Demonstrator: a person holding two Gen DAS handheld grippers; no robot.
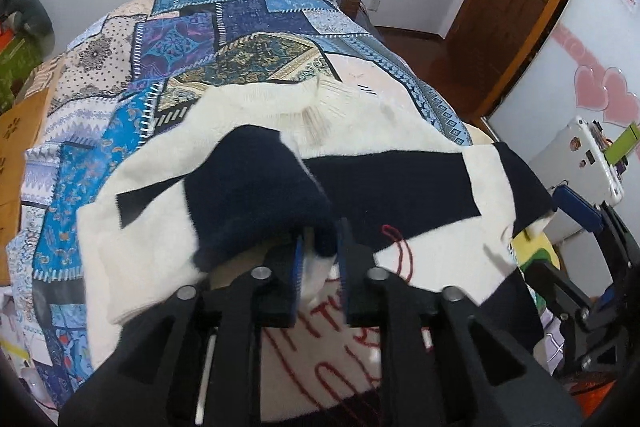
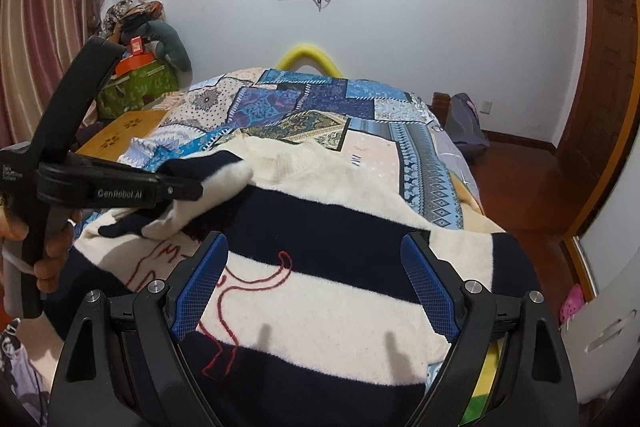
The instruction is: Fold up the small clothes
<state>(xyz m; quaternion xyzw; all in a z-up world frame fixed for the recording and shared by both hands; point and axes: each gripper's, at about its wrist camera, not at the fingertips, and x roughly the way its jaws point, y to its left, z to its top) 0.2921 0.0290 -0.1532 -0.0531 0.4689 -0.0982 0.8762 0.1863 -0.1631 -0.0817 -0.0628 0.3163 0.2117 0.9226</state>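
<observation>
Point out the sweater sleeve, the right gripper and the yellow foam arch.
sleeve [image 1: 256, 195], left wrist view, navy cuff end
right gripper [image 2: 316, 291], right wrist view, midway between its blue pads
yellow foam arch [image 2: 310, 55], right wrist view, top of the curve

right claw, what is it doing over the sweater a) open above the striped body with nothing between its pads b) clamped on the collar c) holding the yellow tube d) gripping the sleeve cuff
a: in the right wrist view the right claw has its blue pads spread wide apart above the striped sweater, with nothing gripped between them.
</observation>
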